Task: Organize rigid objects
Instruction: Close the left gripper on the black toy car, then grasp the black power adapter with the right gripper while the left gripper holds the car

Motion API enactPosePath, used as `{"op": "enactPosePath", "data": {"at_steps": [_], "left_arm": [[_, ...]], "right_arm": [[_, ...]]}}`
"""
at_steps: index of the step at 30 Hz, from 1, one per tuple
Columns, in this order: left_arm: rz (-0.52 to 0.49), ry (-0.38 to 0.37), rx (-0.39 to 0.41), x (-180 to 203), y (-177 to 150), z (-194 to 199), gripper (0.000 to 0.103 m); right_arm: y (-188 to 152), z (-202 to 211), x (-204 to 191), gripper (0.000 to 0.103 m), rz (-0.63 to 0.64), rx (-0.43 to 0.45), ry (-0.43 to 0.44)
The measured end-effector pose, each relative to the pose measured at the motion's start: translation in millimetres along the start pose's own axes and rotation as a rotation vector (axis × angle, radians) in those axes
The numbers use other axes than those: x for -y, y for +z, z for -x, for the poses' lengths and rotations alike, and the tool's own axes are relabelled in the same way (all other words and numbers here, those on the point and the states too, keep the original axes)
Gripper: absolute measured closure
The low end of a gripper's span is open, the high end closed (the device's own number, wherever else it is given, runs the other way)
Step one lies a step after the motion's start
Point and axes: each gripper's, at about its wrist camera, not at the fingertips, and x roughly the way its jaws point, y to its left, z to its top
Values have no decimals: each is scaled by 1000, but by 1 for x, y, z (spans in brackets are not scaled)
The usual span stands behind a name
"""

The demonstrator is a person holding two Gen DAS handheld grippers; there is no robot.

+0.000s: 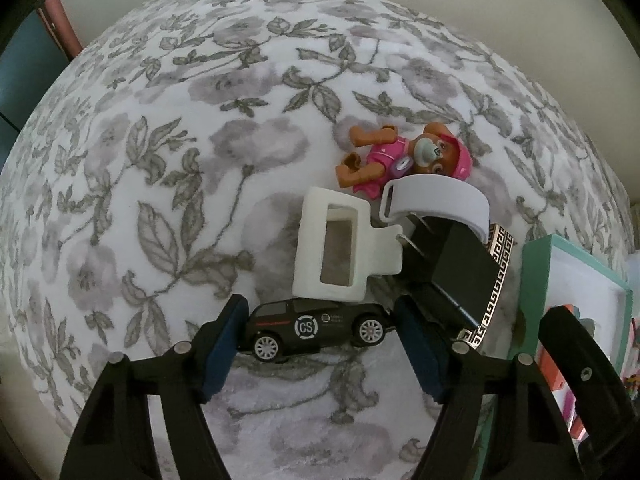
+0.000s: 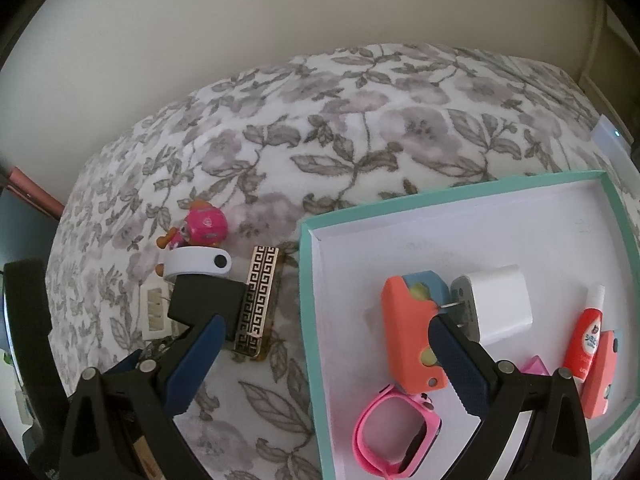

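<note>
A small black toy car (image 1: 316,328) with silver wheels and a "CS" badge lies on the floral blanket (image 1: 168,152), between the spread fingers of the left gripper (image 1: 316,348). The right gripper (image 2: 320,364) hangs open over the teal box (image 2: 452,196), which holds a white charger (image 2: 498,304) and pink watch (image 2: 396,436).

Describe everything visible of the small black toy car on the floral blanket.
The small black toy car is a glossy SUV-style model that looks like painted metal or plastic, with silver spoked wheels, dark windows and a white circled "CS" badge on its door. It sits on its wheels side-on to the left wrist camera, on the floral blanket, between the open fingers of the left gripper. The white plastic hair claw clip overlaps its roof.
</note>
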Motion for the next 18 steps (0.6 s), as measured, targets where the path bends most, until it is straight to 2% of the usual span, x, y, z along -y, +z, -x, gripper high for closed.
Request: {"op": "enactPosePath", "data": {"at_steps": [8, 13, 18], "left_arm": [[49, -17, 1, -18, 6, 2, 27], [153, -16, 20, -47, 9, 5, 27], [269, -9, 46, -78, 9, 13, 27]], "right_arm": [[1, -1, -7, 0, 15, 11, 19], [3, -3, -16, 0, 30, 19, 73], [3, -7, -28, 1, 67, 20, 78]]}}
